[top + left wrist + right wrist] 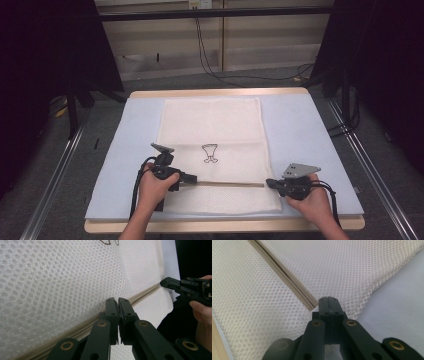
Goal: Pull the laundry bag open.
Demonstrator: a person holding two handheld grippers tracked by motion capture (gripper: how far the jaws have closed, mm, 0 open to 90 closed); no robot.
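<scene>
Both hands enter at six o'clock in the high view. On the left claw [191,178] the jaws are pressed together at the zipper [227,184] of the white mesh bag [212,120], which lies flat on the pale blue mat [300,125] covering the worktop [215,93]. Over at the zipper's three o'clock end sits the right claw [269,183], likewise pressed together. Whether either pinches the zipper pull or cloth I cannot tell. A small dark drawing [210,153] marks the bag's middle. Cables [215,70] trail across the floor at twelve o'clock.
</scene>
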